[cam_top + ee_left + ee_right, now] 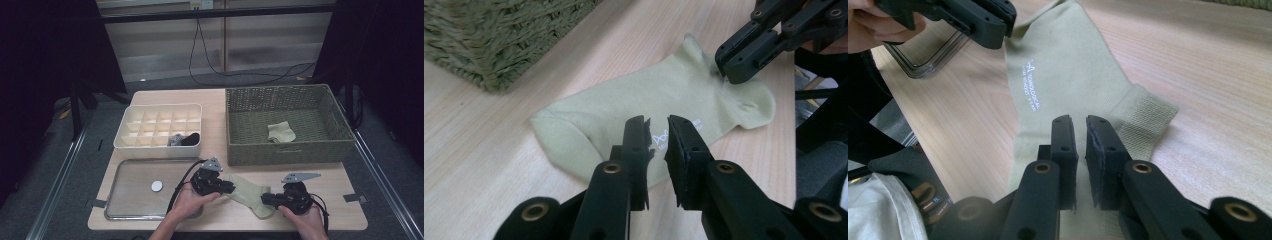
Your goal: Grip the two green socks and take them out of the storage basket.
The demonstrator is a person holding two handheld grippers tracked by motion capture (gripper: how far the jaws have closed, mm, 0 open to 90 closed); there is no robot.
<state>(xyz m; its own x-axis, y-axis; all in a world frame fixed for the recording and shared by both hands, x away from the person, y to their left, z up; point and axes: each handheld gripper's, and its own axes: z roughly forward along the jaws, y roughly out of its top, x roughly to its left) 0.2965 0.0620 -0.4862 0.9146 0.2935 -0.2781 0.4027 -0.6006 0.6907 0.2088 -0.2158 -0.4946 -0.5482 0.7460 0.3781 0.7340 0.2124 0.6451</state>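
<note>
on a wooden table (345,202), a person works a pale green sock (247,192) lying flat in front of a woven basket (287,147). from the left: a lidded tray (135,187), a divided box (157,127), then the left gripper (231,187), its jaws nearly shut with a thin gap over the sock's printed middle, no cloth plainly pinched. at right, the right gripper (264,199) hovers at the ribbed cuff, jaws likewise almost closed and seemingly empty. to fold or lift it cleanly, each gripper likely needs to open, dip to the cloth and pinch one layer near its end, keeping the sock flat.
</note>
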